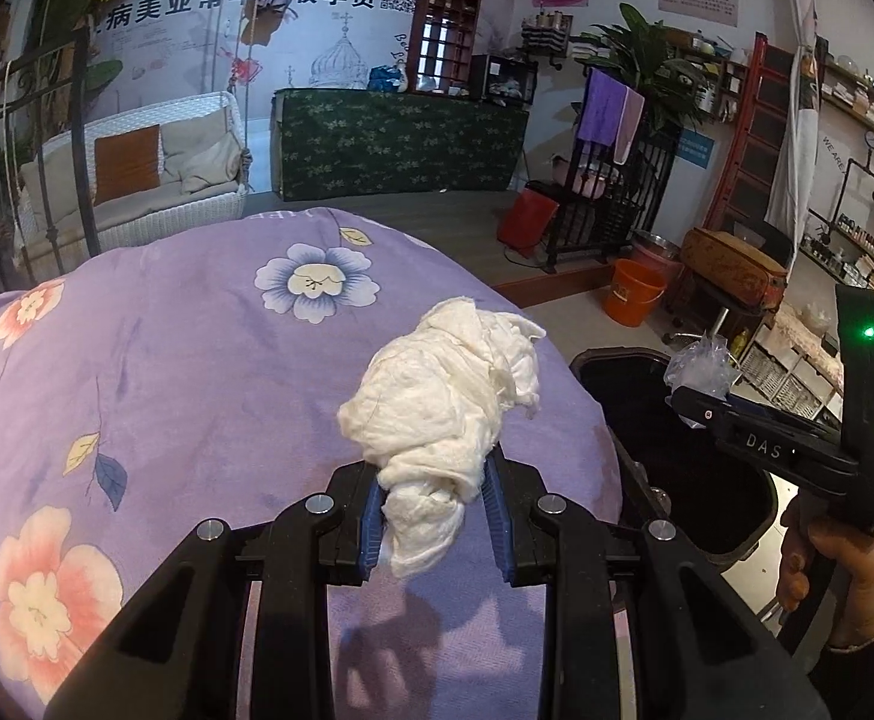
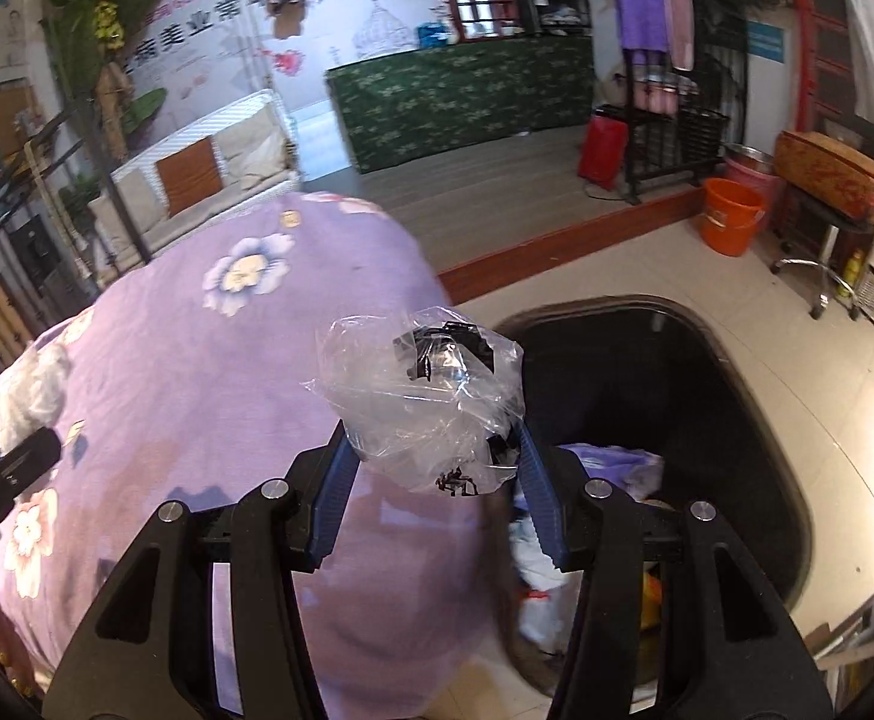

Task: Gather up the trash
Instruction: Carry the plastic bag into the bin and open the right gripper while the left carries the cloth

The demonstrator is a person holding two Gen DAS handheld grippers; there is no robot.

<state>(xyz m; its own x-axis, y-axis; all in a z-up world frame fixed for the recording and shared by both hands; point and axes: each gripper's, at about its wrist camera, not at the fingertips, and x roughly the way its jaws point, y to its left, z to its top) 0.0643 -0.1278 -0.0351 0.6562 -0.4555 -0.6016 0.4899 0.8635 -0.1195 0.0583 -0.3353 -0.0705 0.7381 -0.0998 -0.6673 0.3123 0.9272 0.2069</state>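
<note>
My left gripper [image 1: 434, 480] is shut on a crumpled white tissue wad [image 1: 443, 396] and holds it above the purple flowered cloth [image 1: 167, 360]. My right gripper [image 2: 434, 456] is shut on a crumpled clear plastic bag [image 2: 419, 396] with black print, at the cloth's right edge beside the black trash bin [image 2: 785, 420]. In the left wrist view the right gripper [image 1: 686, 399] holds the plastic bag [image 1: 701, 366] over the bin [image 1: 629, 360]. The bin holds several pieces of trash [image 2: 557, 570].
An orange bucket [image 1: 635, 291] and a stool with a patterned box [image 1: 731, 270] stand on the floor beyond the bin. A green-covered counter [image 1: 401, 141] and a white wicker sofa [image 1: 131, 180] are at the back. Shelves [image 1: 857, 276] line the right wall.
</note>
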